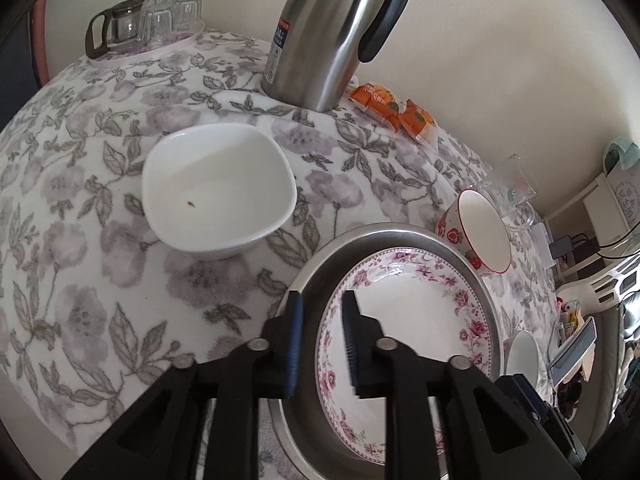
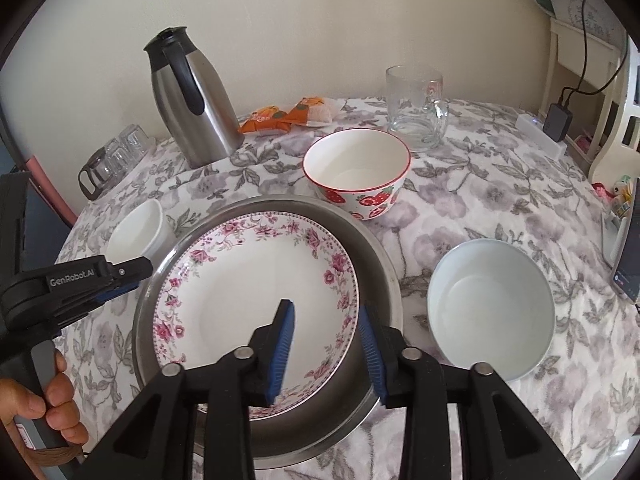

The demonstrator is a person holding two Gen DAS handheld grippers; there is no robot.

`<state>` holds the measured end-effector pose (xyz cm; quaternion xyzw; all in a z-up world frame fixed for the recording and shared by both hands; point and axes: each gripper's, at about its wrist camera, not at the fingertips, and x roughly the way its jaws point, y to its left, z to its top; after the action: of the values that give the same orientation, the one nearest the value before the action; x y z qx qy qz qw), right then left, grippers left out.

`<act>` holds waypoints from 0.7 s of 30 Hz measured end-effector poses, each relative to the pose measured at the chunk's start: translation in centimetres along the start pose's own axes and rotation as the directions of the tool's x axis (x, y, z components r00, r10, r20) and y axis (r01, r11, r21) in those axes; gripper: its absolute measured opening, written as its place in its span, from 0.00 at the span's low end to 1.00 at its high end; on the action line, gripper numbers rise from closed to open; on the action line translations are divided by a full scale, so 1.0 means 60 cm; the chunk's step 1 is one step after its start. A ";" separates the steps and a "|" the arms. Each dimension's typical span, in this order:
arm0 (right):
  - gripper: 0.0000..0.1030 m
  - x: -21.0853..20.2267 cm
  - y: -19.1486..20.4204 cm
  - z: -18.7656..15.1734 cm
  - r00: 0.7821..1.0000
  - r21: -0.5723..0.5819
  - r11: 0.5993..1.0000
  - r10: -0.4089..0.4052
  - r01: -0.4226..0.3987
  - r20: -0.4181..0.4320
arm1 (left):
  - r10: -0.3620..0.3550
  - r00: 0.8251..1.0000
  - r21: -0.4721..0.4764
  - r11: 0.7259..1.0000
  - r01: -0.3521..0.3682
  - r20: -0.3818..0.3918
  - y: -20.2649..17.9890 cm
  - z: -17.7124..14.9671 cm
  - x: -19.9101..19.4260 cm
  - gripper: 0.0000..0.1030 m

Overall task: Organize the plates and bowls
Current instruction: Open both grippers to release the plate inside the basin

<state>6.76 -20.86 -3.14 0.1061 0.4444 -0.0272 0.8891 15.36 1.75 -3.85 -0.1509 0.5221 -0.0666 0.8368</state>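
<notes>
A pink-flowered plate point(image 1: 408, 320) point(image 2: 248, 292) lies inside a round steel pan point(image 1: 400, 236) point(image 2: 372, 264) on the floral tablecloth. My left gripper point(image 1: 322, 300) point(image 2: 132, 276) hangs open just above the plate's left rim, touching nothing. My right gripper point(image 2: 325, 310) is open over the plate's right rim, pads clear of it. A white squarish bowl point(image 1: 216, 196) point(image 2: 136, 228) sits left of the pan. Behind the pan stands a strawberry-patterned bowl point(image 1: 480, 232) point(image 2: 356, 176). To its right is a pale blue bowl point(image 2: 492, 308) point(image 1: 524, 352).
A steel thermos jug point(image 1: 336, 28) point(image 2: 192, 96) stands at the back by the wall, with orange snack packets point(image 1: 392, 110) beside it. A glass mug point(image 2: 416, 108) sits back right; a tray of glasses point(image 1: 144, 24) back left. A person's hand point(image 2: 48, 404) grips the left handle.
</notes>
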 end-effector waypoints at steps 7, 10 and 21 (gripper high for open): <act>0.64 0.002 -0.005 -0.001 1.000 0.008 1.000 -0.014 0.014 -0.004 | 0.073 0.997 -0.009 0.997 -0.073 -0.029 0.007 -0.003 0.012 0.43; 0.73 0.004 -0.003 -0.001 1.000 -0.001 1.000 -0.018 0.018 -0.001 | 0.106 0.994 0.009 0.994 -0.105 -0.030 0.005 -0.003 0.014 0.55; 0.83 0.015 -0.007 -0.004 0.999 0.000 0.999 -0.047 0.047 -0.025 | 0.168 0.985 0.026 0.986 -0.167 -0.035 0.010 -0.003 0.016 0.79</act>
<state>7.06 -21.19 -4.06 0.0962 0.4576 -0.0468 0.8827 15.61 2.00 -4.95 -0.0955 0.5474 -0.0050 0.8314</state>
